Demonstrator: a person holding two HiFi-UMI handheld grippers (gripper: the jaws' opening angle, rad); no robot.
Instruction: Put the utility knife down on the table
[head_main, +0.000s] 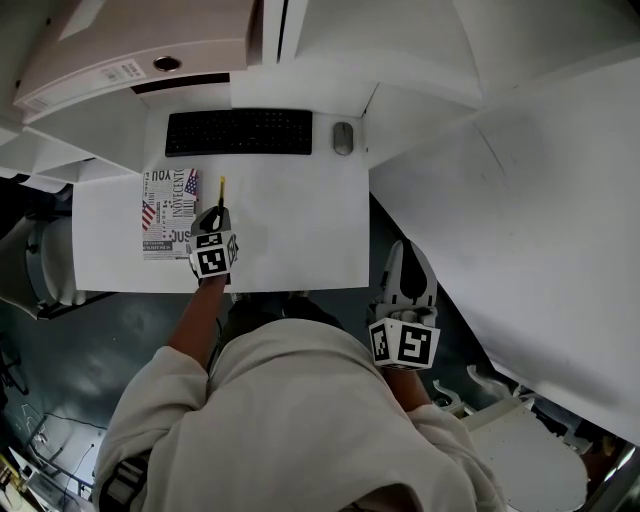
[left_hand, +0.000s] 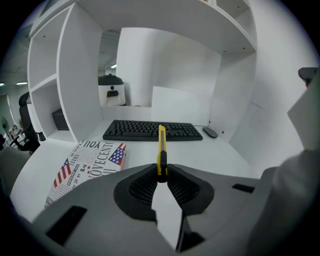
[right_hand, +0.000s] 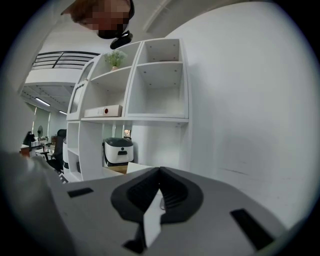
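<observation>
A yellow utility knife (left_hand: 161, 150) sticks out forward between the jaws of my left gripper (left_hand: 161, 172), which is shut on its rear end. In the head view this left gripper (head_main: 214, 222) hangs low over the white table (head_main: 290, 230), and the knife (head_main: 221, 189) points toward the keyboard. My right gripper (head_main: 409, 272) is off the table's right edge, beside the person's body. In the right gripper view its jaws (right_hand: 160, 176) meet at the tips with nothing between them, facing white shelves.
A black keyboard (head_main: 239, 132) and a grey mouse (head_main: 343, 138) lie at the table's back. A printed booklet with flags (head_main: 168, 213) lies just left of the left gripper. White shelves (left_hand: 70, 75) stand on the left, a white partition (head_main: 520, 200) on the right.
</observation>
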